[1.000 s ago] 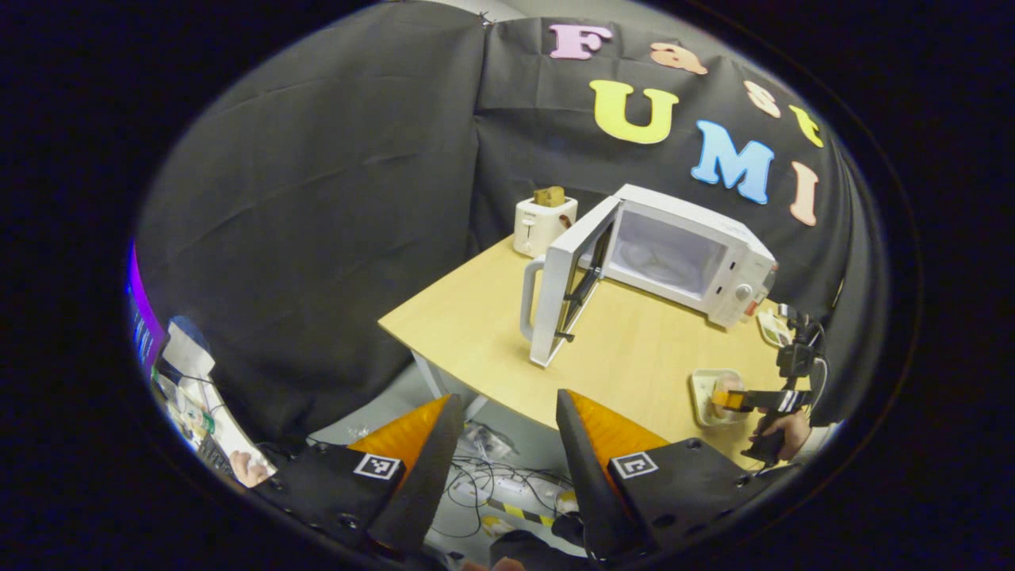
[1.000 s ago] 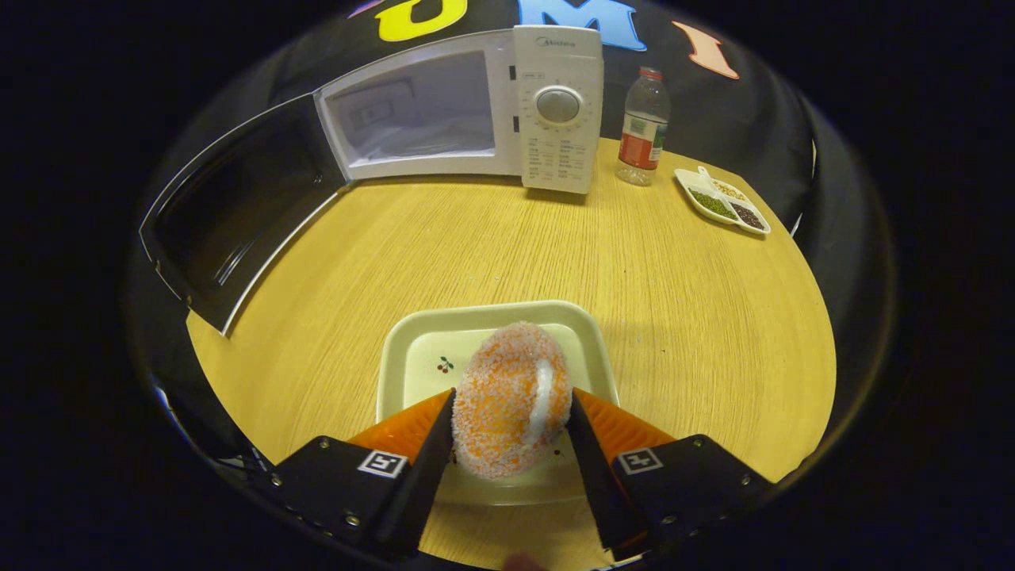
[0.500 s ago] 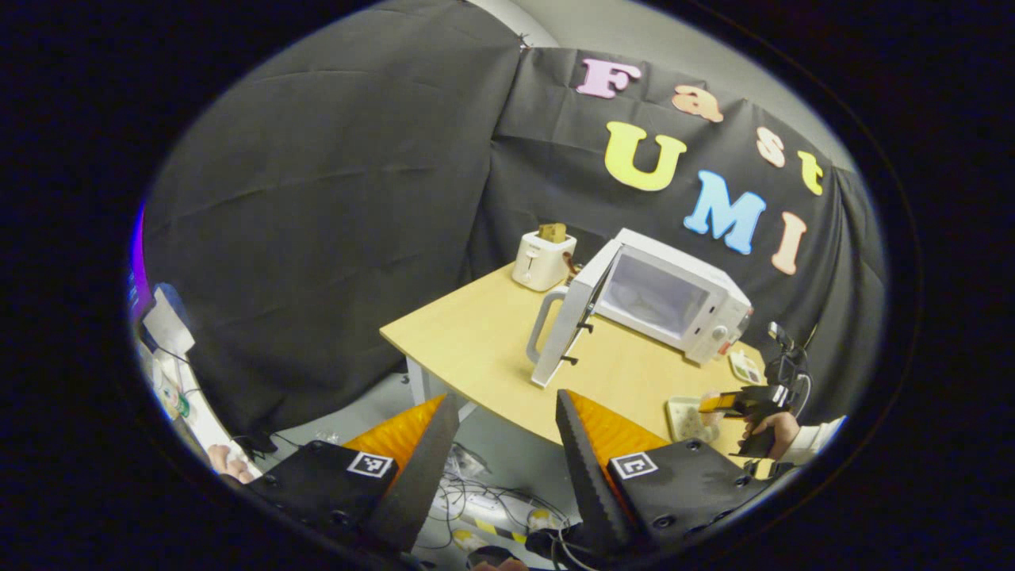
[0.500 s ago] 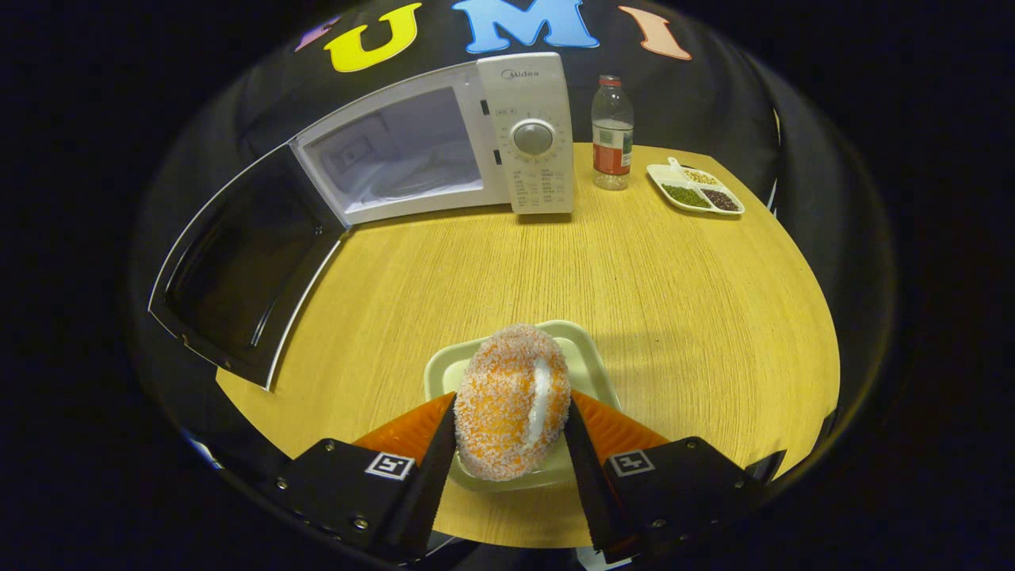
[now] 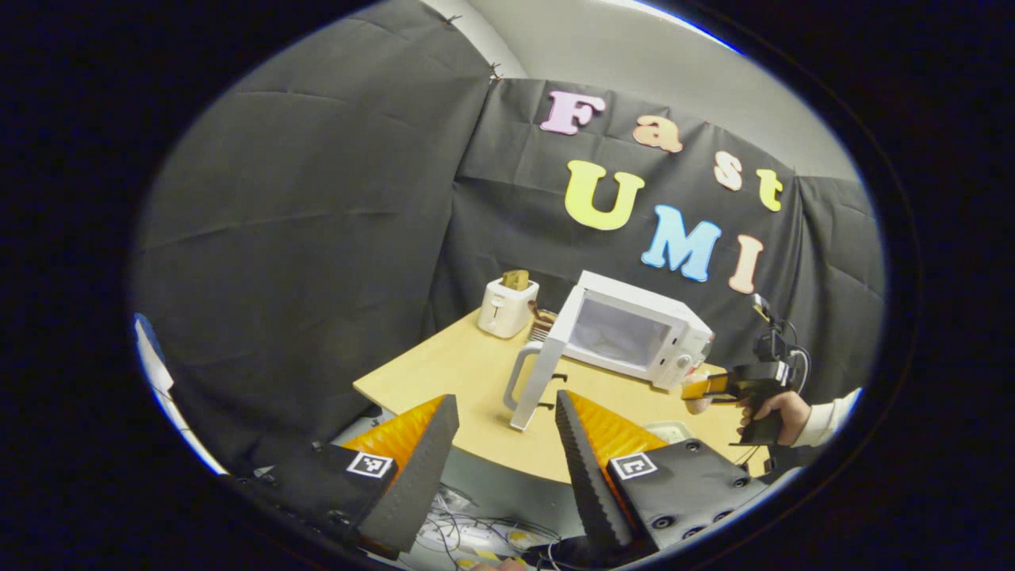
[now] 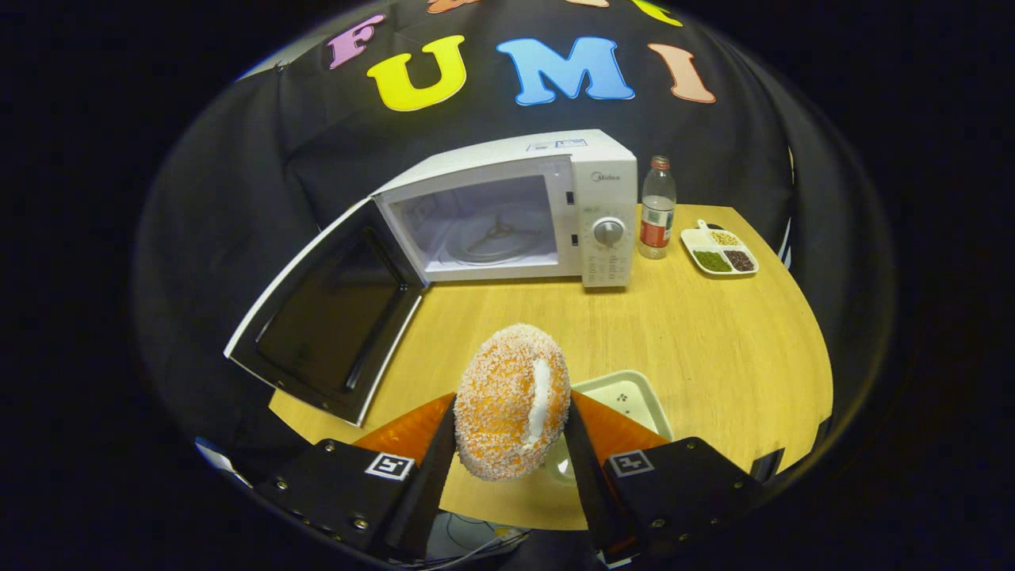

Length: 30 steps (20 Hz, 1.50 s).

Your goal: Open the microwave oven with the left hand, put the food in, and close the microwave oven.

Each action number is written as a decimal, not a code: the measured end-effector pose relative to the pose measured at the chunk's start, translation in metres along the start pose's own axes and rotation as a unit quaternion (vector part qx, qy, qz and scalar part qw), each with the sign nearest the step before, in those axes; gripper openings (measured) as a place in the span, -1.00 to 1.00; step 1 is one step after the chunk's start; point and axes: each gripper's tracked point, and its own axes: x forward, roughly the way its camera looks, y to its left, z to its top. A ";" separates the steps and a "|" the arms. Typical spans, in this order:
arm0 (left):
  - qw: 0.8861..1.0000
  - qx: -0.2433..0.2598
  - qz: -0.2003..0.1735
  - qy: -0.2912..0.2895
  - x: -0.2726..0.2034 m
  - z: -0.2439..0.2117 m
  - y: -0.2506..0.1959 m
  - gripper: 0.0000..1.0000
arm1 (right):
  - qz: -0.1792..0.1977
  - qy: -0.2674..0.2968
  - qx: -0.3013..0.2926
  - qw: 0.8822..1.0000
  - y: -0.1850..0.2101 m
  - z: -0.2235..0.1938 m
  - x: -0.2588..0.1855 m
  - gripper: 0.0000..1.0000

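The white microwave stands at the back of the wooden table, its door swung wide open to the left and its cavity showing a glass turntable. My right gripper is shut on the food, an orange sugar-coated bun, held in the air above the table's front edge. In the left gripper view the microwave and its open door sit farther off. My left gripper is open with nothing in it, back from the table. The right gripper shows there at the right, in a hand.
A cream plate lies on the table below the bun. A water bottle and a divided dish of grains stand right of the microwave. A white toaster sits at the table's far left corner. Cables lie on the floor.
My right gripper has lifted the bun up off the plate and drawn back from the table. My left gripper has pulled away from the table and tilted upward, staying open.
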 end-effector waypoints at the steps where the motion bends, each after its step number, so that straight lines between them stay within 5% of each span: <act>1: 1.000 0.002 -0.001 -0.002 -0.002 0.006 0.001 0.58 | 0.009 -0.004 0.005 1.000 0.012 0.008 0.009 0.48; 7: 0.999 0.023 0.024 0.010 0.010 0.028 0.009 0.69 | 0.033 -0.019 0.057 0.998 0.050 0.052 0.084 0.48; 8: 0.999 0.027 0.032 0.015 0.013 0.029 0.009 0.58 | 0.037 -0.018 0.067 0.997 0.052 0.057 0.099 0.48; 13: 0.996 0.030 0.078 0.044 0.042 0.035 0.011 0.69 | 0.034 -0.025 0.108 0.993 0.048 0.085 0.167 0.48; 15: 0.993 0.029 0.096 0.063 0.050 0.027 0.014 0.58 | 0.030 -0.031 0.127 0.991 0.046 0.095 0.195 0.48; 17: 0.990 0.034 0.109 0.082 0.053 0.023 0.019 0.80 | 0.032 -0.042 0.147 0.988 0.048 0.105 0.219 0.48; 18: 0.988 0.036 0.115 0.092 0.053 0.021 0.021 0.58 | 0.031 -0.048 0.152 0.987 0.048 0.110 0.230 0.48; 19: 0.987 0.036 0.120 0.103 0.053 0.019 0.025 0.69 | 0.026 -0.053 0.156 0.986 0.047 0.113 0.240 0.47; 29: 0.974 0.039 0.151 0.162 0.060 -0.002 0.025 0.80 | -0.011 -0.121 0.173 0.977 0.030 0.151 0.299 0.47; 30: 0.972 0.046 0.152 0.171 0.058 -0.007 0.026 0.69 | -0.018 -0.133 0.171 0.976 0.026 0.155 0.303 0.47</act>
